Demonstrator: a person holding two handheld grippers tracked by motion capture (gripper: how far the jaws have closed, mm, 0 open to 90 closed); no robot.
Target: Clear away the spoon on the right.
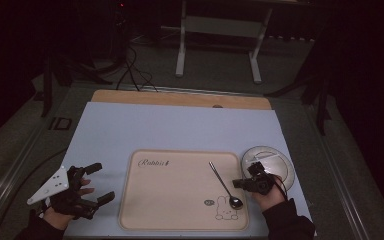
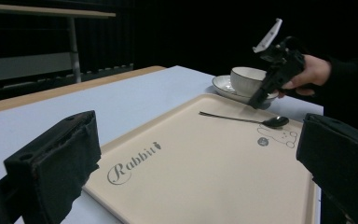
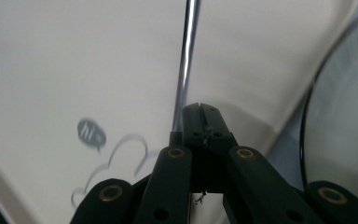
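A beige tray [image 1: 180, 200] printed with "Rabbit" and a rabbit drawing lies on the pale mat. A metal spoon [image 1: 222, 185] rests flat on it, bowl toward the near right corner by the drawing. My right gripper [image 1: 236, 184] hovers over the tray's right edge beside the spoon, jaws shut with nothing between them. In the right gripper view the closed tips [image 3: 200, 108] sit just right of the spoon's handle [image 3: 188, 56]. My left gripper [image 1: 100, 182] rests left of the tray, jaws open and empty. In the left gripper view, the right gripper [image 2: 253, 103] is raised above the spoon [image 2: 242, 119].
A white saucer [image 2: 221, 84] carrying a cup [image 2: 247, 79] stands just right of the tray, behind my right gripper. The pale blue mat [image 1: 170, 130] covers most of the table; a wooden strip [image 1: 180, 99] shows along its far edge. Table legs and cables lie beyond.
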